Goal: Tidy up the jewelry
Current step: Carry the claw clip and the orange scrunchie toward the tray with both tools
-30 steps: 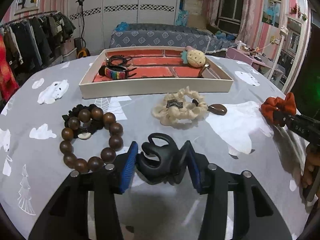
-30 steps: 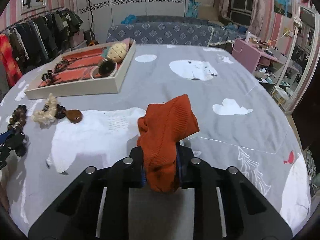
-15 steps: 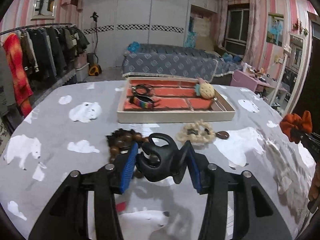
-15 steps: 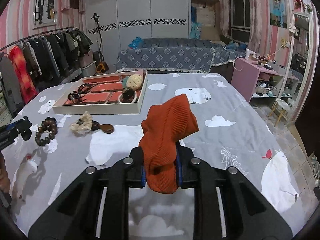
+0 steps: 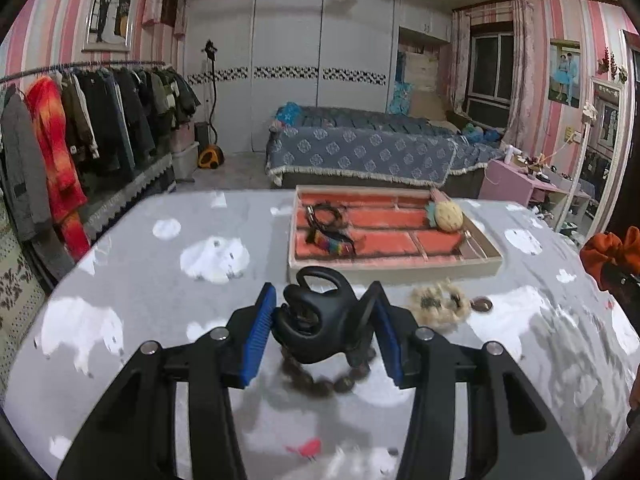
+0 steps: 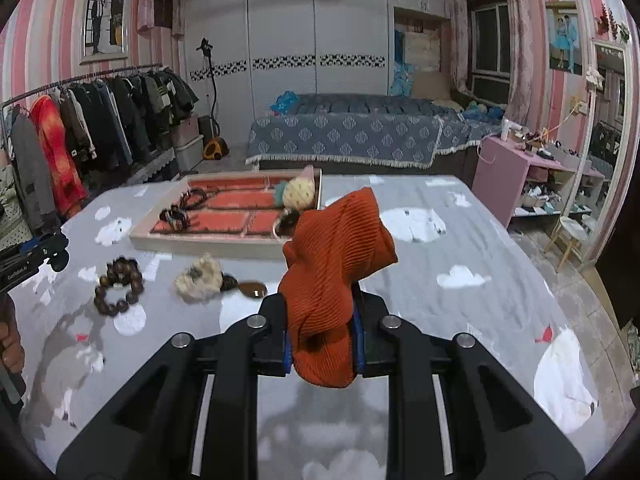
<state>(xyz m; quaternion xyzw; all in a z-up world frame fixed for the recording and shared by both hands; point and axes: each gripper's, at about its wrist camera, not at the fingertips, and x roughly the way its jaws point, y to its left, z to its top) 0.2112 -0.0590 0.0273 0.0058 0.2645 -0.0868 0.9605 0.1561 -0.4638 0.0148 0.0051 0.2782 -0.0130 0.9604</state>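
Note:
My left gripper (image 5: 322,320) is shut on a black hair claw clip (image 5: 316,320), held above the table. In my right gripper (image 6: 323,334), shut, hangs an orange scrunchie (image 6: 336,260); it also shows at the right edge of the left wrist view as the orange scrunchie (image 5: 612,254). The cream tray (image 5: 394,270) with a brick-red lining holds a rainbow band (image 5: 330,245), a black hair tie (image 5: 324,214) and a pineapple-shaped piece (image 5: 448,214). On the cloth in front of the tray lie a brown bead bracelet (image 6: 118,288), a cream scrunchie (image 6: 200,278) and a brown oval pendant (image 6: 254,289).
The table wears a grey cloth with white bears (image 6: 460,280). A clothes rack (image 5: 80,136) stands to the left, a blue-covered bed (image 5: 368,152) behind the table, a pink side table (image 6: 520,168) to the right. A person's hand (image 6: 10,344) shows at the left edge.
Both grippers have risen and tipped up with their loads; the table items now sit lower and farther off, and more of the room shows.

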